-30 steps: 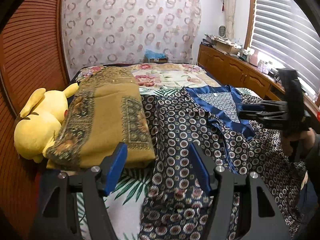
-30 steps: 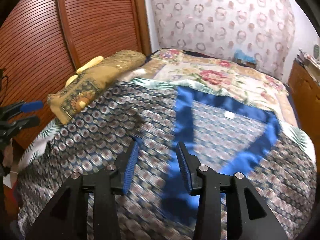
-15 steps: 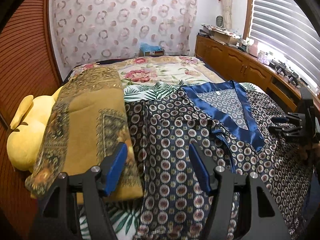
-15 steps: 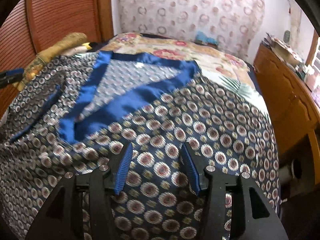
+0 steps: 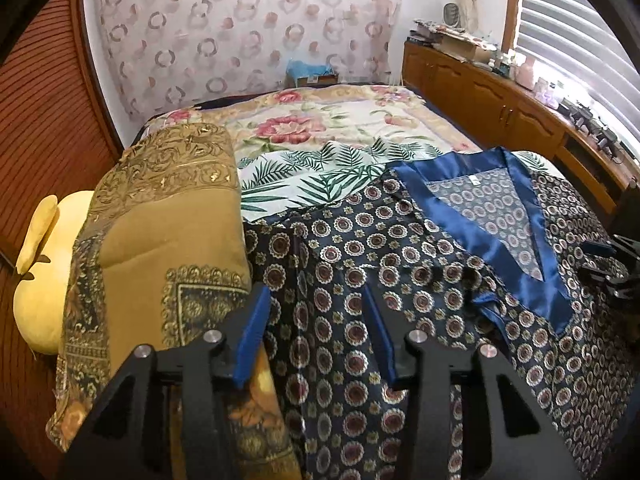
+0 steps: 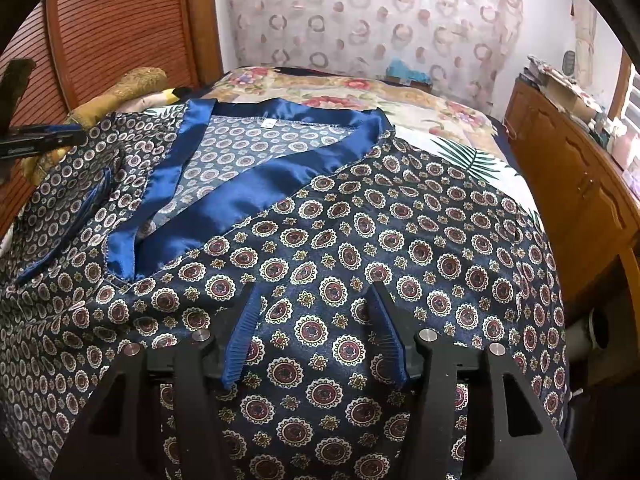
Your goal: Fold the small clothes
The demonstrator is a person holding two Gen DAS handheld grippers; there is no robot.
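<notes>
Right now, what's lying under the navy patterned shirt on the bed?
Under the navy patterned shirt a palm-leaf sheet shows past its collar, with a floral bedspread beyond. Whatever lies beneath the shirt's middle is covered.

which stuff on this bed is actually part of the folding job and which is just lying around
Part of the job:
- patterned navy top with blue satin collar, spread flat on the bed
- left tongs, open above it
- right tongs, open above it

Just lying about:
- folded gold blanket
- yellow plush toy
- floral quilt
- wooden cabinet
</notes>
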